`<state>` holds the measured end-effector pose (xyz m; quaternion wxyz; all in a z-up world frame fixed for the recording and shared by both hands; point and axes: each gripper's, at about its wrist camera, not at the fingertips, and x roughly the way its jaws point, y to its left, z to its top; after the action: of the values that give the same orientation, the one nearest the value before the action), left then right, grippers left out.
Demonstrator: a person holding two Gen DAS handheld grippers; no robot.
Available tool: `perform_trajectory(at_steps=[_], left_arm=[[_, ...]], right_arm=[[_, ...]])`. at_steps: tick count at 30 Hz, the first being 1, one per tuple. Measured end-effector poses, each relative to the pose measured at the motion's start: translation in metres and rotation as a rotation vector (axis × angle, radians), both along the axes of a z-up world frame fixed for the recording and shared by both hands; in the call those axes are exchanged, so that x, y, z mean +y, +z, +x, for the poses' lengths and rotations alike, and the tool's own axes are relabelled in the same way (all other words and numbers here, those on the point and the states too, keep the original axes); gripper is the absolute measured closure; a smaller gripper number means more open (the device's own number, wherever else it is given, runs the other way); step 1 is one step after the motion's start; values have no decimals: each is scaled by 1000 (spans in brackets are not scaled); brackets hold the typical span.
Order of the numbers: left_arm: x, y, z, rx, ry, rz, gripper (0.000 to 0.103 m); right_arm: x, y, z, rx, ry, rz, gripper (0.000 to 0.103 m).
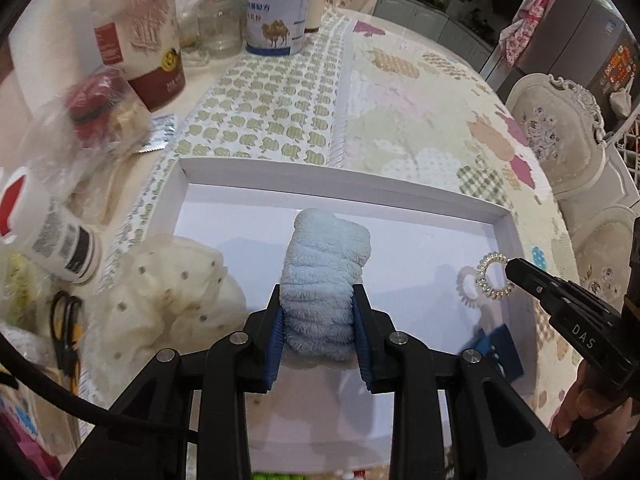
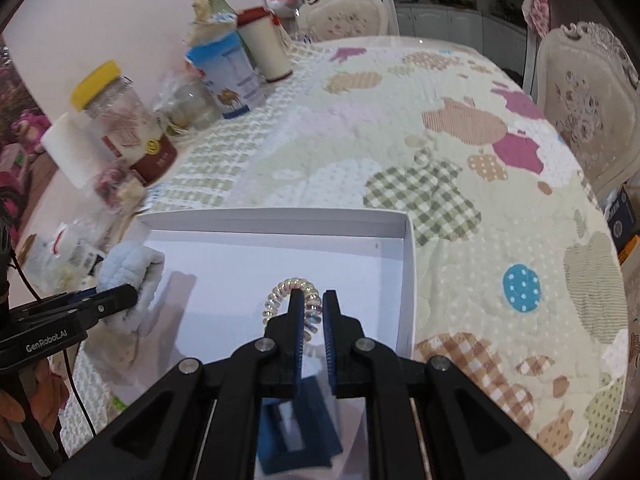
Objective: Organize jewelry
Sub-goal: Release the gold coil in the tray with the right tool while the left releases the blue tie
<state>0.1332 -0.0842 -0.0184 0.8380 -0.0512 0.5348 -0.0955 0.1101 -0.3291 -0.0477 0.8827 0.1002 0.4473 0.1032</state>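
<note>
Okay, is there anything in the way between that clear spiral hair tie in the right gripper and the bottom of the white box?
Nothing visible does. The right gripper holds the spiral hair tie over the white box, and the floor just ahead is bare. The blue scrunchie in the left gripper sits off to the left.

The left gripper is held low and level, its jaws clamped on a blue scrunchie. The right gripper is held to its right, its jaws pinched on a clear spiral hair tie, which is lifted.
</note>
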Motion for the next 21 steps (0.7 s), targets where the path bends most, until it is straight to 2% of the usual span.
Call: perform_trajectory(at_steps=[10,15,21], left_arm=[[0,-18,12,33,17,-9,71],[4,-16,11,43,25,-14,62],[6,-1,-2,5,26,3,60]], right_arm=[[3,-28,27,47,7,-66,93],[-2,-28,26,47,-6,-49,69],[-3,-8,6,3,-10,-33,67]])
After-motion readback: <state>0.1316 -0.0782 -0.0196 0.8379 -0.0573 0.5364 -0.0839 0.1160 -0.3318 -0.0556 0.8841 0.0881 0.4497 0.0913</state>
